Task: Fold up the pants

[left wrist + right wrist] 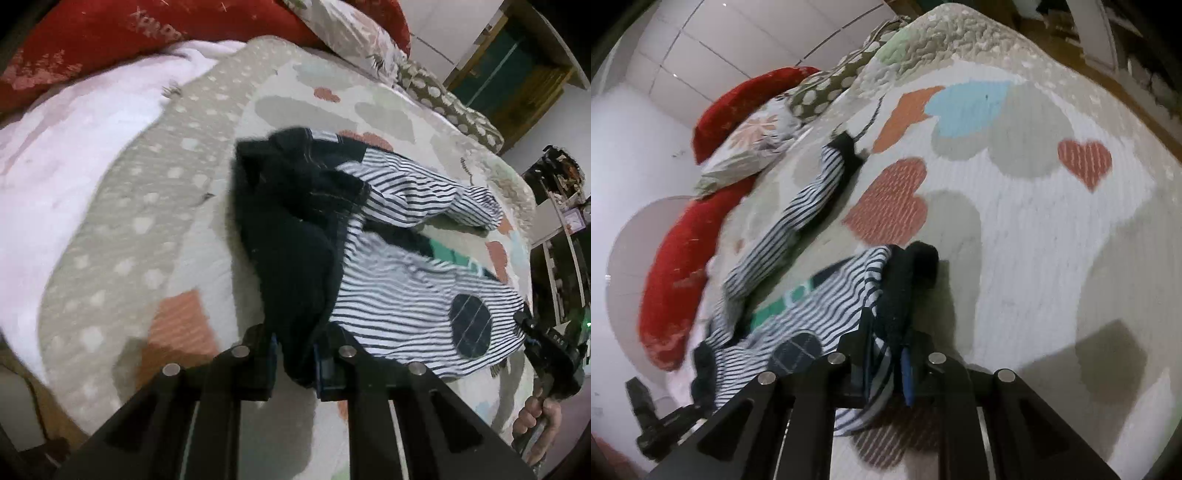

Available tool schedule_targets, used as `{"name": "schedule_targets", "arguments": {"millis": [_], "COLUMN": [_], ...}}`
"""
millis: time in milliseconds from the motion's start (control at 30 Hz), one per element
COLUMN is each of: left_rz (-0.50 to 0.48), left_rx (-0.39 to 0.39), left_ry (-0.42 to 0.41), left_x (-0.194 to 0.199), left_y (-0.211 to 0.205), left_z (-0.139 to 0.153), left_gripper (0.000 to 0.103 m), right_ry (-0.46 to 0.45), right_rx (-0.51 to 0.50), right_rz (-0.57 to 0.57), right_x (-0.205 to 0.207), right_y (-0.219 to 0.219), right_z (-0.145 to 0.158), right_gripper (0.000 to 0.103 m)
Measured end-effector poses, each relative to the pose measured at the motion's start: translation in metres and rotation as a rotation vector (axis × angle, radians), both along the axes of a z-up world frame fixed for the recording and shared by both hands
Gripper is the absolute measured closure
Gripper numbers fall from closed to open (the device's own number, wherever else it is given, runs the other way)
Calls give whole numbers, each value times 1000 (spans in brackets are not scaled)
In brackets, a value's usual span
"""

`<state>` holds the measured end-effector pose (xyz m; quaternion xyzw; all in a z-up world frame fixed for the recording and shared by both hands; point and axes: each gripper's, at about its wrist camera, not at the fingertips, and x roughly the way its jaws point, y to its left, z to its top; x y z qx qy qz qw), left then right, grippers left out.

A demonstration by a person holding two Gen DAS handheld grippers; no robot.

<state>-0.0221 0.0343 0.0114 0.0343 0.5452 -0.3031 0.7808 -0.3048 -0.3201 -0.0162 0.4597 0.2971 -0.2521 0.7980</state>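
Observation:
Small striped pants (pixel 402 295) with dark navy panels and a round navy knee patch (pixel 471 325) lie crumpled on the quilted bed cover (pixel 155 206). My left gripper (pixel 295 363) is shut on a dark navy edge of the pants (pixel 291 266), the cloth pinched between its pads. In the right wrist view, my right gripper (pixel 886 363) is shut on another edge of the pants (pixel 827 302), striped and navy cloth bunched between its fingers. One striped leg (pixel 798 214) trails away toward the pillows. The right gripper (pixel 546 354) also shows at the left view's right edge, held by a hand.
Red cushions (pixel 672 273) and a floral pillow (pixel 746 147) sit at the head of the bed. A pink blanket (pixel 66 155) lies left of the pants. The heart-patterned quilt (pixel 1034 206) spreads to the right. A shelf (pixel 565 206) stands beyond the bed's edge.

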Motion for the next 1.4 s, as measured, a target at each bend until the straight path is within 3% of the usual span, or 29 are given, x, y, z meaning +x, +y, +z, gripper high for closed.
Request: {"name": "schedule_targets", "arguments": {"millis": [167,233,333,433,500,533,633,733,867,1000,1033,1067,1100,1400], "left_rz": [22,34,71,112,152,163,184,178,151,136,136,139,144,160], "left_rx": [-5,4,-10,-83,-117,-130,-160,-181,-174,-160,-158,-152,-149,-159], "left_ry": [-10,4,58,81,53,36,2,-14,-22,4,9,11,11,20], "left_x": [-12,-16,-14,-14,-15,-15,-15,-16,-19,-15,-13,-10,-8,1], "left_y": [34,41,54,75,88,92,99,99,91,89,90,90,91,90], "left_z": [1,-9,-24,-23,-16,-12,-2,3,2,-7,-9,-11,-12,-17], "left_gripper": [89,81,79,65,61,60,60,57,56,56,56,56,56,56], "right_ry": [-34,-18,37,7,-6,-3,16,27,31,74,71,62,51,-5], "right_rx": [16,3,-56,-63,-112,-143,-191,-198,-99,-65,-49,-15,17,-30], "right_rz": [48,62,61,29,-10,-21,-7,17,-22,-89,-88,-84,-78,-105], "right_x": [-23,-28,-32,-43,-47,-45,-21,27,99,148,156,163,166,104], "right_y": [38,50,59,55,48,43,25,-5,-57,-88,-93,-98,-101,-73], "right_z": [3,-1,-2,10,27,37,56,63,45,17,11,2,-2,24], "right_gripper": [90,90,87,74,57,55,54,42,41,41,45,78,94,94]}}
